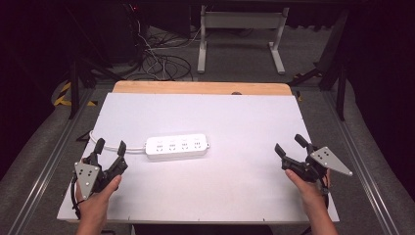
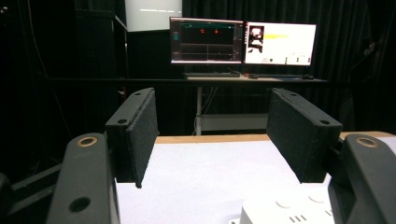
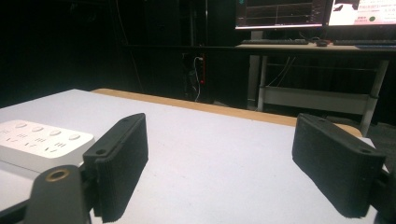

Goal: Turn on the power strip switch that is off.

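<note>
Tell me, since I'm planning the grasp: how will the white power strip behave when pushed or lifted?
The power strip looks rigid and flat, so it should slide, not roll or tip. Its smooth plastic may slip between pads. Its cord could tug one end sideways.

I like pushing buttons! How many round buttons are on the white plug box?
4. The power strip has four round buttons in a row along its top in the right gripper view: and.

Evenly lit white table (image 1: 244,196) under soft overhead light, faint shadows, dark dim surroundings, glowing overexposed monitors (image 2: 243,42) behind, soft low-resolution blur throughout, near jaws slightly out of focus.
</note>
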### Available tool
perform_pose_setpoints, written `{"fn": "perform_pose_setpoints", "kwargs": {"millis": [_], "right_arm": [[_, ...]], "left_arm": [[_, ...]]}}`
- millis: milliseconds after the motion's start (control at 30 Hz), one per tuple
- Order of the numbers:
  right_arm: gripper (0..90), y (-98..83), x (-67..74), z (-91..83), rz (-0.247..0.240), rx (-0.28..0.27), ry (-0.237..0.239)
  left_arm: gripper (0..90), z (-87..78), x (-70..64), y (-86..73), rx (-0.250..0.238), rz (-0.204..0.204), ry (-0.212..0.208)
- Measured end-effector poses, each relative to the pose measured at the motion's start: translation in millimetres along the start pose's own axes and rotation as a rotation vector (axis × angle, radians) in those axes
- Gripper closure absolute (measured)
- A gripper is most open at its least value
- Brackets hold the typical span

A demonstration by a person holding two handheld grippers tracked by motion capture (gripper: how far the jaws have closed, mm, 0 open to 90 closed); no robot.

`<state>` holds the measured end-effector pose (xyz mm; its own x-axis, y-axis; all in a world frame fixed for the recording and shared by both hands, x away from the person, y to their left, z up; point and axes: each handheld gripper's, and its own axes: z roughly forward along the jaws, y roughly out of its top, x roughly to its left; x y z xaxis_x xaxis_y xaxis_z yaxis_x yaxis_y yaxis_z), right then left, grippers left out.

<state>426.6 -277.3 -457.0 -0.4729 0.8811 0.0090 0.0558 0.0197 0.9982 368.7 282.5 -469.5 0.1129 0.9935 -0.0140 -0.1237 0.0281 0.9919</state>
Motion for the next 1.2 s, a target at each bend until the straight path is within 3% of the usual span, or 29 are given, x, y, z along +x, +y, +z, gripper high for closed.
{"fn": "perform_pose_setpoints", "kwargs": {"millis": [300,633,767,1033,1200], "right_arm": [[18.9,0.0,-0.4,-0.2,0.006,0.0,0.008],[19.0,0.0,-0.4,-0.4,0.009,0.002,0.006],[19.0,-0.1,-0.5,-0.1,0.01,0.003,0.006],[19.2,-0.2,-0.7,-0.2,0.013,0.007,0.003],[19.4,-0.1,-0.9,-0.1,0.011,0.007,0.003]], "left_arm": [[47.2,-1.6,1.2,4.2,-0.013,-0.015,-0.026],[58.1,-3.6,5.2,6.4,-0.026,-0.017,-0.017],[68.4,-4.2,5.8,6.5,-0.025,-0.014,-0.018],[76.2,-4.7,4.7,7.4,-0.017,-0.011,-0.025],[76.4,-4.3,4.8,6.9,-0.008,-0.013,-0.025]]}}
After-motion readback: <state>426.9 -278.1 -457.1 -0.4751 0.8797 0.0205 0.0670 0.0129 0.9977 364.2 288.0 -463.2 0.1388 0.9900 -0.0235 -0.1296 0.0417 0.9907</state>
